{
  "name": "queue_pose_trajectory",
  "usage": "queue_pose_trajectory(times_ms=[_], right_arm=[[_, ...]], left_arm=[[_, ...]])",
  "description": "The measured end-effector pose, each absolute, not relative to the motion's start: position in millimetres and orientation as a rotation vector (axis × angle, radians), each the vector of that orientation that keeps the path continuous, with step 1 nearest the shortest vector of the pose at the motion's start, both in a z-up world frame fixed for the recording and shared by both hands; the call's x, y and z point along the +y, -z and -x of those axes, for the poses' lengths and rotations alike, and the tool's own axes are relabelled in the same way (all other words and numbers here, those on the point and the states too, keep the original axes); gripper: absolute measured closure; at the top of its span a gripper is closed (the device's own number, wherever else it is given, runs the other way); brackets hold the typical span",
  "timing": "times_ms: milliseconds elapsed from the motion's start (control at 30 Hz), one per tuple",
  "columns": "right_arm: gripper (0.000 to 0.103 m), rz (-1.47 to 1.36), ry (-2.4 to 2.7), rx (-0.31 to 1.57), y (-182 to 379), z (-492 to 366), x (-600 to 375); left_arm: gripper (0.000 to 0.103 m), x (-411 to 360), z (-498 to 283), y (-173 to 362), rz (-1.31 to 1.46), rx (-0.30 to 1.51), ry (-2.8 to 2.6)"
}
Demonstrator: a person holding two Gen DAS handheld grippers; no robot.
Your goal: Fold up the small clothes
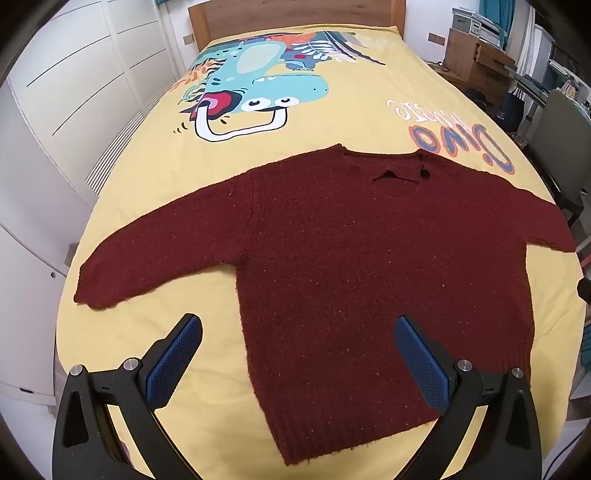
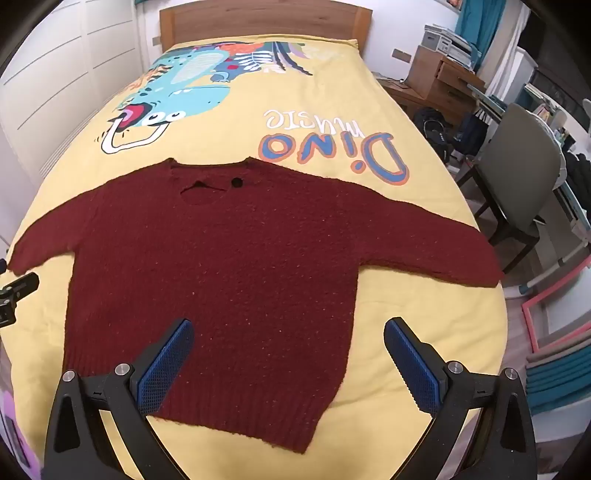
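A dark red knit sweater (image 1: pixel 351 258) lies flat on the yellow bedspread (image 1: pixel 369 122), front up, both sleeves spread out sideways, neck toward the headboard and hem toward me. It also shows in the right wrist view (image 2: pixel 221 280). My left gripper (image 1: pixel 297 328) is open and empty, held above the sweater's lower left part near the hem. My right gripper (image 2: pixel 288 332) is open and empty, held above the sweater's lower right part. Neither gripper touches the cloth.
The bedspread (image 2: pixel 388 122) carries a dinosaur print and the words "Dino music". A wooden headboard (image 1: pixel 288 14) is at the far end. White wardrobe doors (image 1: pixel 74 92) stand left. A grey chair (image 2: pixel 517 177), desk clutter and frames on the floor are right.
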State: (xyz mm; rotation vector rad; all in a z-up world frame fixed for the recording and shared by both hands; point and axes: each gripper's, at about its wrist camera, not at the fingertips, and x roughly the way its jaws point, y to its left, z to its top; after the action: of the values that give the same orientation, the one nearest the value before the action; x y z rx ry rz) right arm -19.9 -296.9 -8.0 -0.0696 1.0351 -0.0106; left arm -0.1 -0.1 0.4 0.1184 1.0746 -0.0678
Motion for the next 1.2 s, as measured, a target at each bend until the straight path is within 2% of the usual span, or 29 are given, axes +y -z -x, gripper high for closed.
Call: queue_pose_trajectory(times_ms=[1200], right_arm=[[0.001,0.123,0.012,1.067,11.7,16.8,-290.0]], left_arm=[[0.001,-3.3,0.9,-4.4,-0.134,1.079,0.073]])
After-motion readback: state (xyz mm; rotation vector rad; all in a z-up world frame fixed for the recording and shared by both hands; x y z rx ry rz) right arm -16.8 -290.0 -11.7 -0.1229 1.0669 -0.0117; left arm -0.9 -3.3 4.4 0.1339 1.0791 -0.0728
